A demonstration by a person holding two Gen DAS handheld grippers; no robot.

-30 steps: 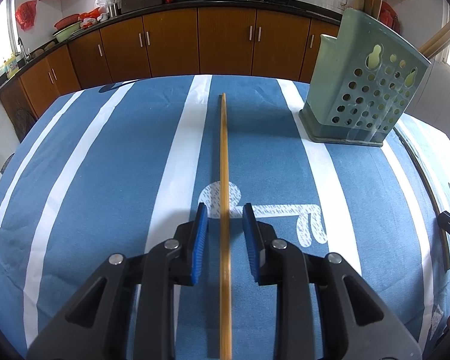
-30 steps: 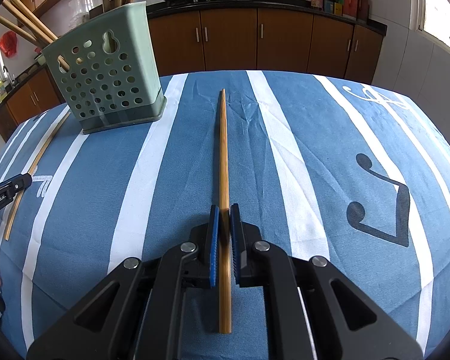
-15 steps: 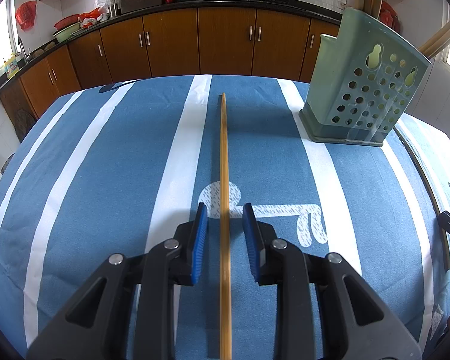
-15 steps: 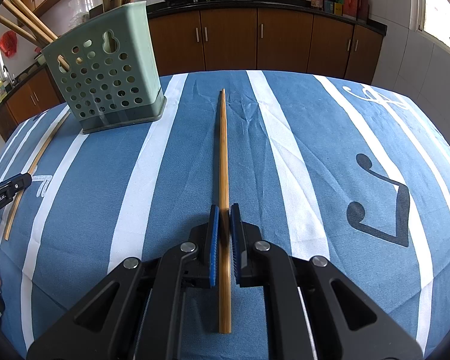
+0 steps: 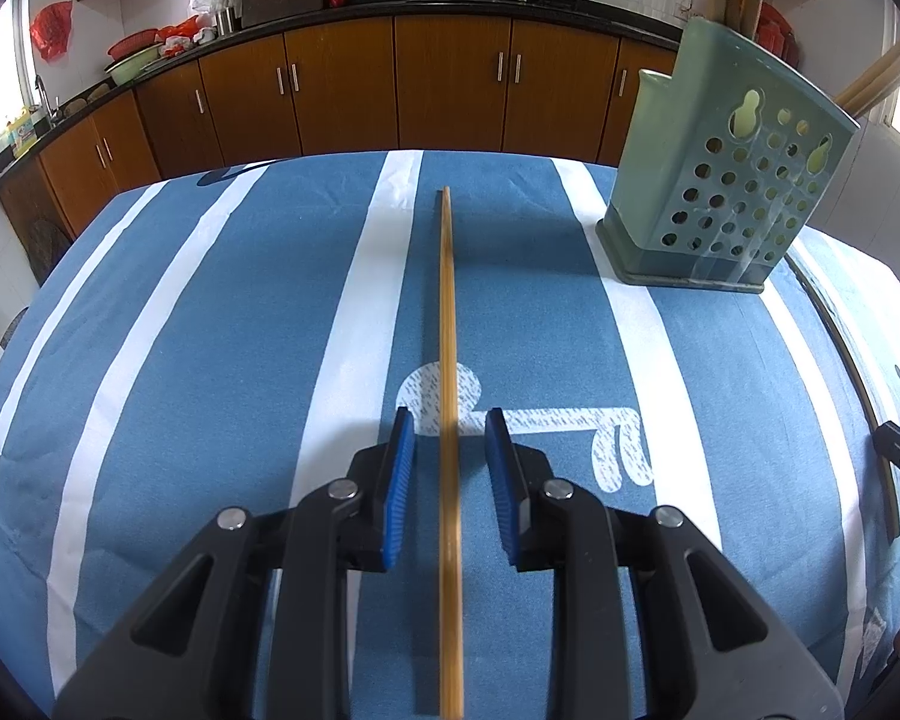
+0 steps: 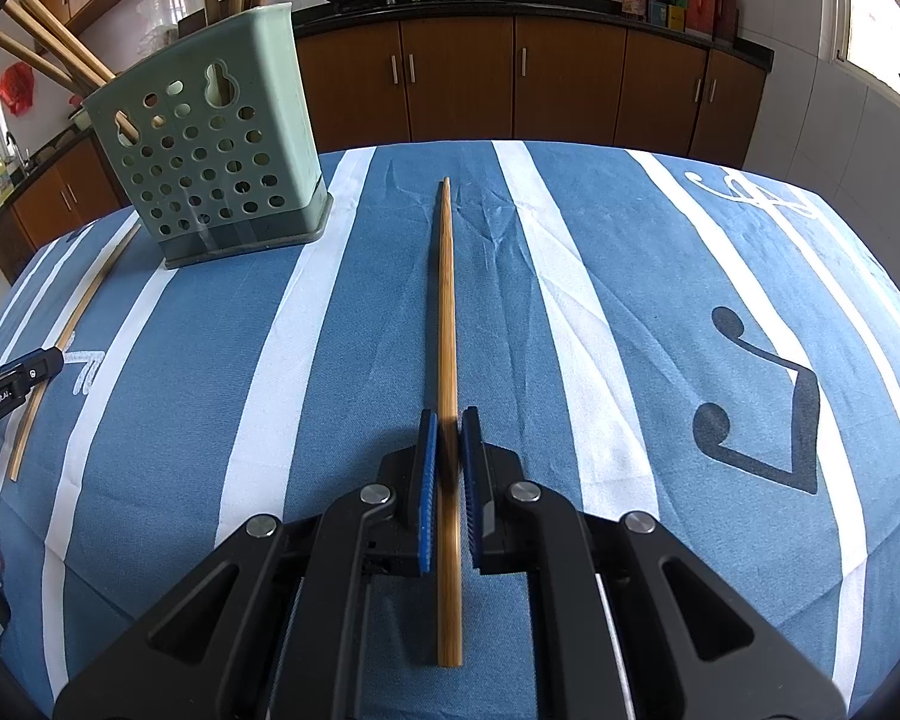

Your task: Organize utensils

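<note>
In the left wrist view a long bamboo chopstick lies on the blue striped cloth, passing between my left gripper's open blue pads without touching them. In the right wrist view a second chopstick lies between my right gripper's pads, which stand narrowly apart beside it. A green perforated utensil holder, with several chopsticks standing in it, sits at the back right; it also shows in the right wrist view at the back left.
The table carries a blue cloth with white stripes. My left gripper's tip shows at the right wrist view's left edge. Brown kitchen cabinets stand behind the table.
The right gripper's pads have parted slightly from the chopstick. The left gripper has not visibly moved.
</note>
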